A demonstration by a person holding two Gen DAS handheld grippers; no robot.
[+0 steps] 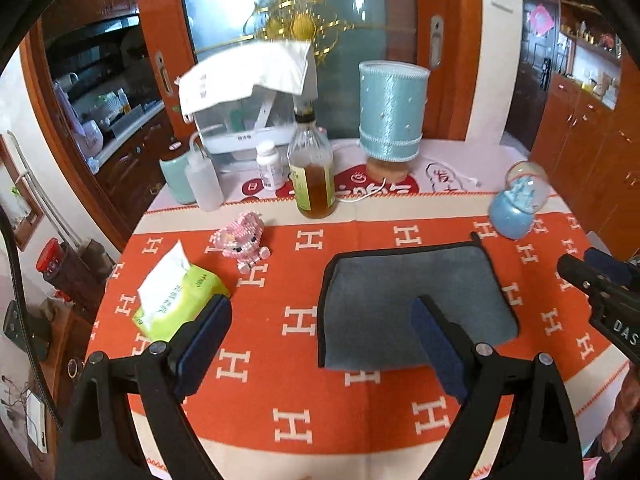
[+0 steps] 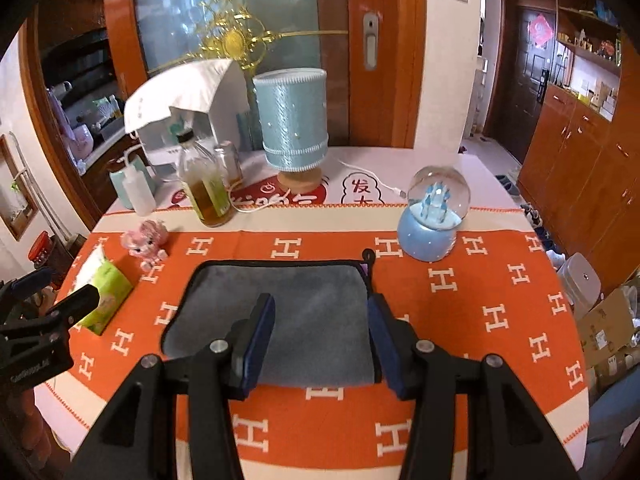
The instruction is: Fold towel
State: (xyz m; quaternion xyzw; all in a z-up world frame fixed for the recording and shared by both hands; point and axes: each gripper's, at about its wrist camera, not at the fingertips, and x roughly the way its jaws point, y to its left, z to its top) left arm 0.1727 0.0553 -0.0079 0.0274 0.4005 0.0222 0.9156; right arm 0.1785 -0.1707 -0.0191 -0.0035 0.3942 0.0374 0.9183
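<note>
Our left gripper [image 1: 320, 334] and right gripper [image 2: 322, 336] both gape wide, holding nothing. The soft grey cloth towel with black trim [image 2: 280, 312] lies mid-frame on the orange H-patterned tablecloth [image 2: 480, 320]. It looks folded already; maybe 1 fold remains.

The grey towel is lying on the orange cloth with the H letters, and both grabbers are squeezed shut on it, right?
Not quite. The grey towel does lie on the orange cloth with the H letters, but neither grabber is shut on it. The right wrist view shows the right gripper with its jaws wide apart above the towel, and the left wrist view shows the left gripper open too.
</note>
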